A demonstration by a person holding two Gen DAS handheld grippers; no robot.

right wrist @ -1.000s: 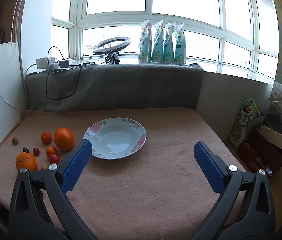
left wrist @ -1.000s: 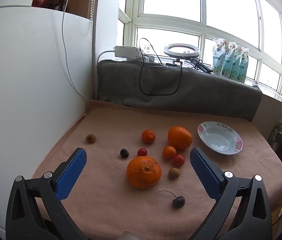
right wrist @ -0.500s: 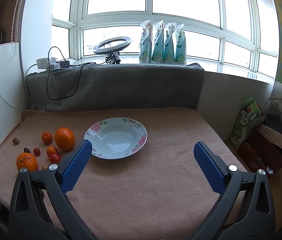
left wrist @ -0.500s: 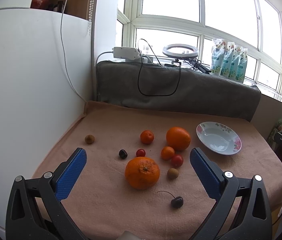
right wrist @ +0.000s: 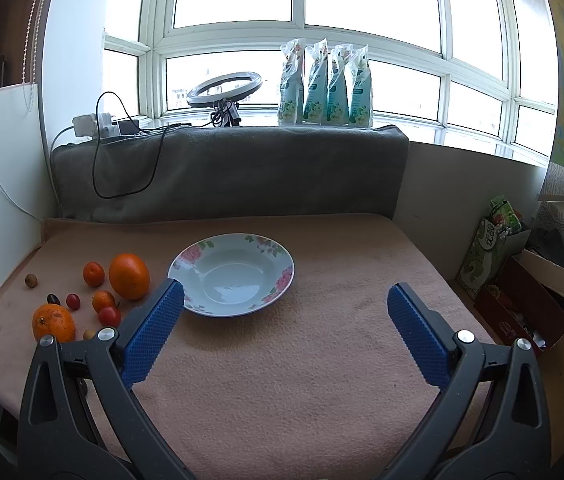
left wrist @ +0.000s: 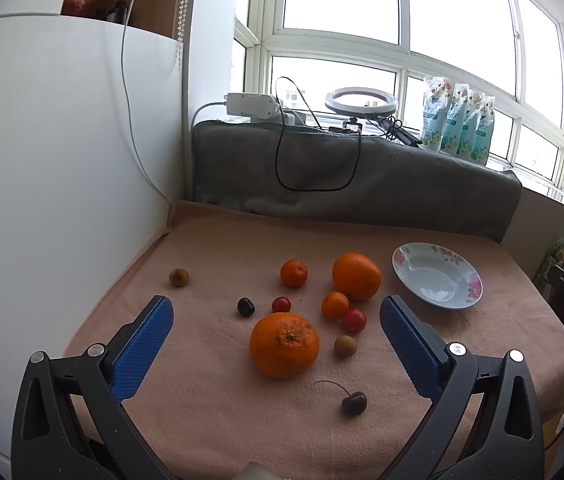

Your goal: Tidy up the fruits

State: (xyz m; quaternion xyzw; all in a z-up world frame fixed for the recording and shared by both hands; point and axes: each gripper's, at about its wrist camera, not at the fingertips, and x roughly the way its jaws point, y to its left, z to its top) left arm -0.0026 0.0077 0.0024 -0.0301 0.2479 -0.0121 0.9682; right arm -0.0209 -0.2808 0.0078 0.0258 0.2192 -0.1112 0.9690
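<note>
**Q:** Grippers: how do yours stand, and what differs from a second ago?

**A:** Your left gripper (left wrist: 276,312) is spread wide with nothing between its blue pads, above the near edge of the pink blanket (left wrist: 218,248). Since a second ago its view has drifted slightly, so the fruit sits a little lower and further left in frame; no fruit has changed place. Your right gripper (right wrist: 282,300) is equally wide and empty, its view almost unchanged.

**Q:** Where is the fruit?

**A:** All of it lies on the blanket's left half. The large tangerine (left wrist: 284,345) is nearest you, the big orange (left wrist: 356,276) behind it, and small oranges, cherry tomatoes, longans and cherries are scattered around them. One stemmed cherry (left wrist: 353,403) lies closest to the near edge. The flowered plate (right wrist: 230,274) sits mid-blanket, just right of the big orange, holding nothing.
</note>
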